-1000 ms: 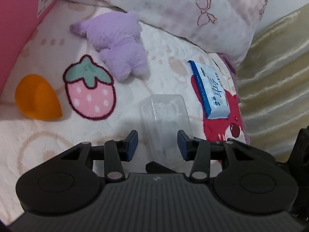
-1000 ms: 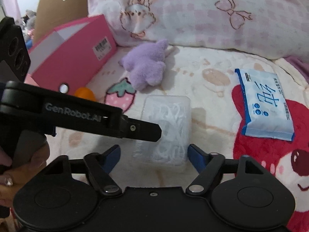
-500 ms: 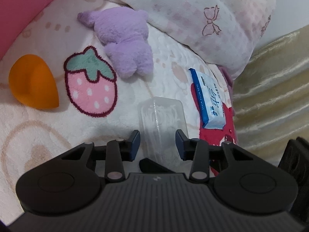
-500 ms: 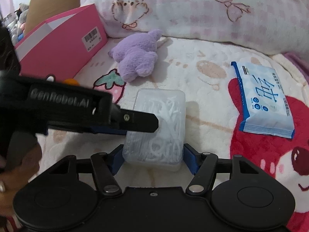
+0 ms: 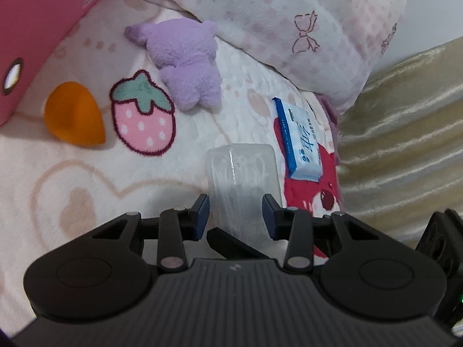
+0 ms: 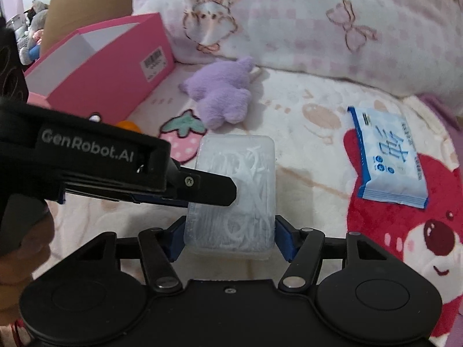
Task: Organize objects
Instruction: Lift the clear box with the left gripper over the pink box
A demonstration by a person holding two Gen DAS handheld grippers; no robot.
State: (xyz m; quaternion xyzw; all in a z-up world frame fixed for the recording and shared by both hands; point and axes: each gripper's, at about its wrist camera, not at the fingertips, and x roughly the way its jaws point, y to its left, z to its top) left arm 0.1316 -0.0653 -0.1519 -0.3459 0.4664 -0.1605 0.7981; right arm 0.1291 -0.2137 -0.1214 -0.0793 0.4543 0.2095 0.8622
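Surroundings: plush purple toy (image 6: 222, 92) lies above centre in the right view, open pink box (image 6: 110, 66) upper left, blue-and-white tissue pack (image 6: 387, 156) at right, orange teardrop sponge (image 5: 72, 114) at left in the left view, all on a fleecy printed blanket (image 6: 303, 196).
Obstruction: left gripper (image 6: 199, 190) crosses the floss-pick box (image 6: 234, 190) from the left.
Right gripper (image 6: 230, 238): closing, pads against the box's long sides.
Left gripper, own view (image 5: 235, 217): pinching the box edgewise.
Box: clear, rounded, low centre.
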